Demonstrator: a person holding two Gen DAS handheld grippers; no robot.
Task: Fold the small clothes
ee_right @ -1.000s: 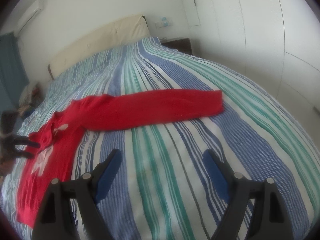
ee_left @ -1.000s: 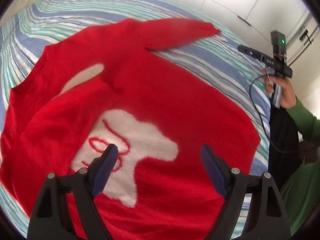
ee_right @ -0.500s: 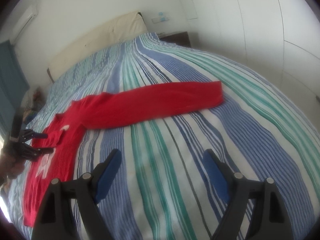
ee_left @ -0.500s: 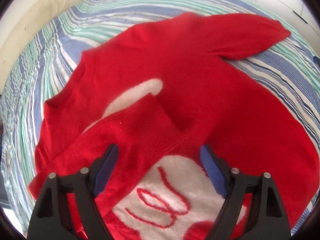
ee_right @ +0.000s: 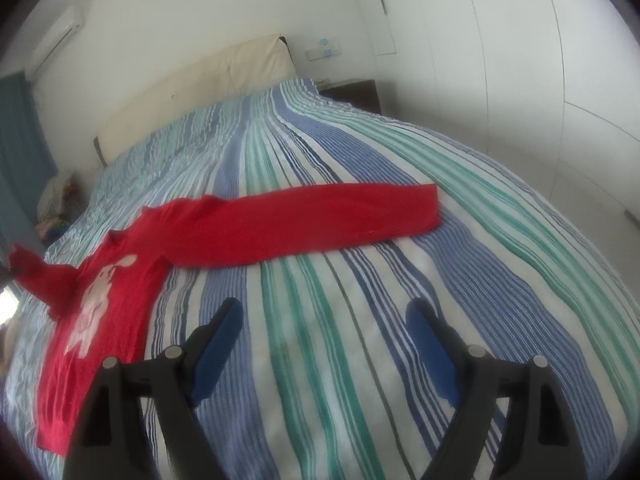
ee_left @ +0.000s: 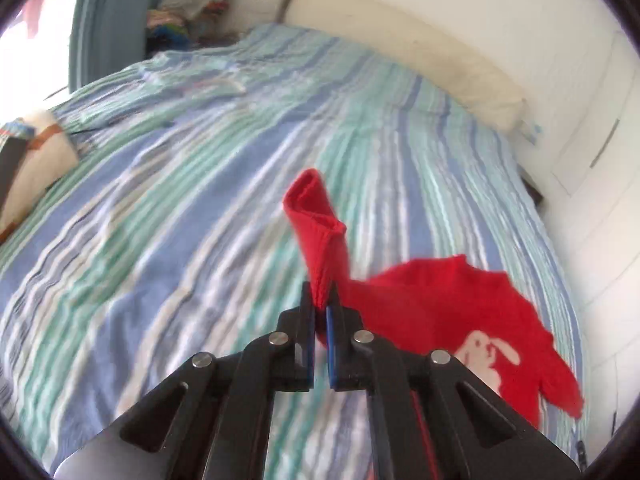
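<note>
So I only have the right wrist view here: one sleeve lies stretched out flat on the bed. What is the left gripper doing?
Observer: The left gripper is shut on the other sleeve, whose cuff stands up above the jaws.
Operator: Is that sleeve off the bed?
Observer: Yes, it is lifted clear of the striped bedspread; the sweater body lies on the bed.
Operator: Which side of the sweater is up?
Observer: The white rabbit picture faces up.

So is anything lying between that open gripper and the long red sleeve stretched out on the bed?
Nothing visible: only bare striped bedspread lies between the open right gripper and the outstretched sleeve of the red sweater.
</note>
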